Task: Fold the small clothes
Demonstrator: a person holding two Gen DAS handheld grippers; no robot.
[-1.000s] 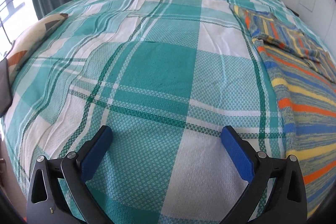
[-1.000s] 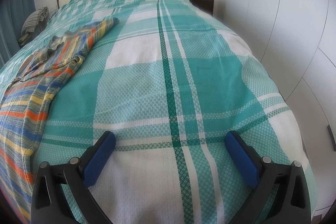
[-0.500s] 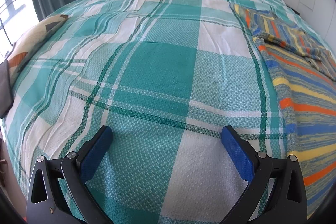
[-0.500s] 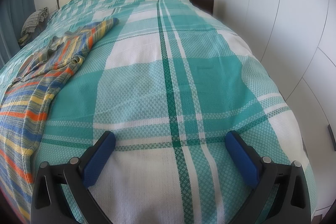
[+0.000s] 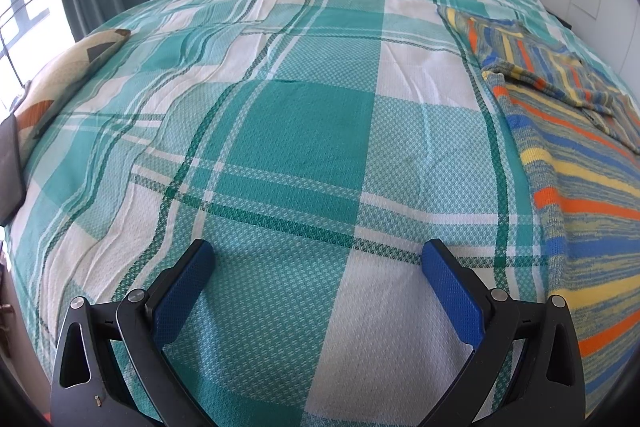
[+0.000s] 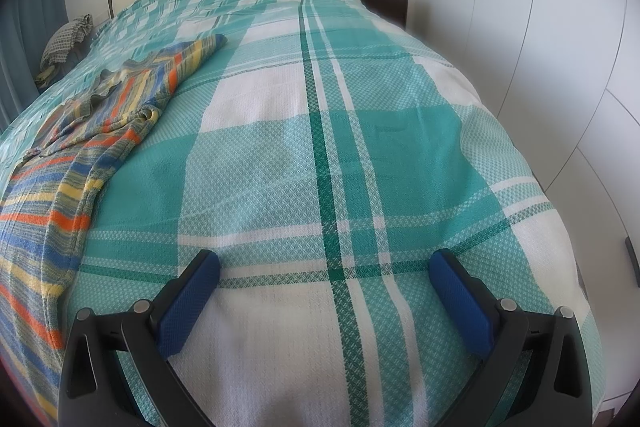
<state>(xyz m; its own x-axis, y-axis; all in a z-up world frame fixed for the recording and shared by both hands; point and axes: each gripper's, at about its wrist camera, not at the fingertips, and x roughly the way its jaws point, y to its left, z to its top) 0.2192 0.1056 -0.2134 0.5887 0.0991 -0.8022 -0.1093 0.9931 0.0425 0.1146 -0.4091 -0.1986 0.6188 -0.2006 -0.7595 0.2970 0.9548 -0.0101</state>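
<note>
Striped knit garment lies rumpled on woven plaid bedspread; left claw and right claw spread, empty.

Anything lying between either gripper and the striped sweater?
Nothing visible. Only bare plaid bedspread separates the open left gripper and open right gripper from the striped sweater.

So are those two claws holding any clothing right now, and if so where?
Nothing is held. The left claw and right claw are both open above the bedspread; the striped garment lies untouched between them.
</note>
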